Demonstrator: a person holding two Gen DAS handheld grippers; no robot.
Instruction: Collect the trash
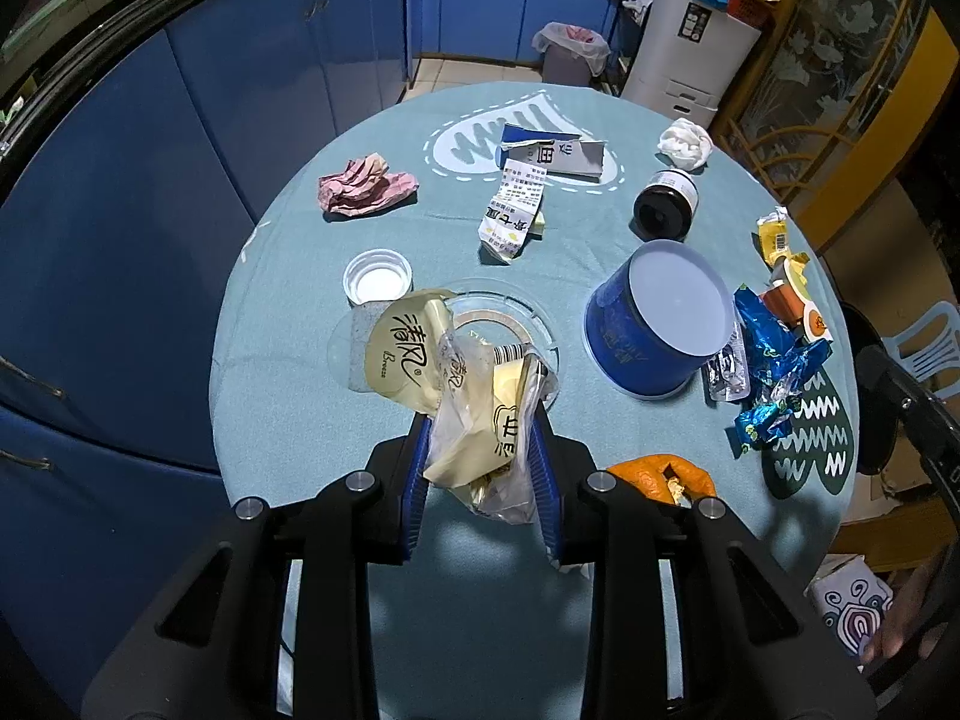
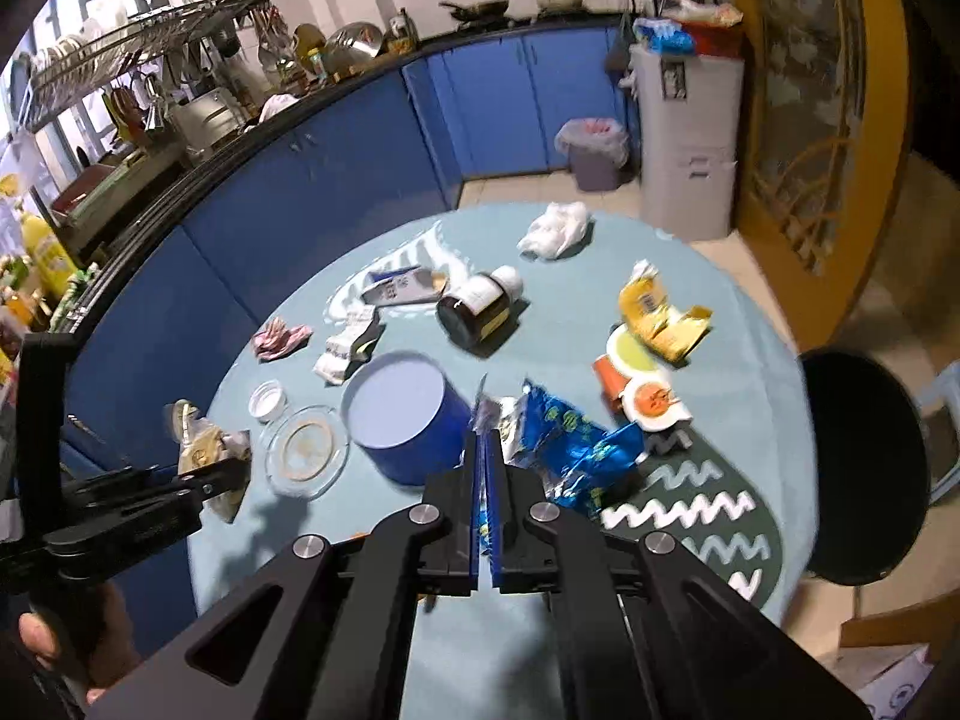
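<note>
The round surface (image 1: 336, 540), draped in a light blue cloth, fills the middle of both views with litter scattered across it. Largest on it is a blue tub (image 1: 657, 324) lying on its side at centre right of the left wrist view, with a dark jar (image 1: 666, 204) tipped over above it. A clear glass dish (image 1: 510, 324) sits at centre, a white lid (image 1: 378, 283) just to its upper left, and a crumpled pink paper (image 1: 366, 185) further up.

The left hand-held gripper (image 1: 480, 420) stands partly open, clamped on a crumpled cream tissue packet (image 1: 420, 360) that is lifted over the dish. The right hand-held gripper (image 2: 485, 438), at lower centre of its view, is pressed almost fully together on the edge of a blue foil wrapper (image 2: 570, 444) beside the tub.
</note>
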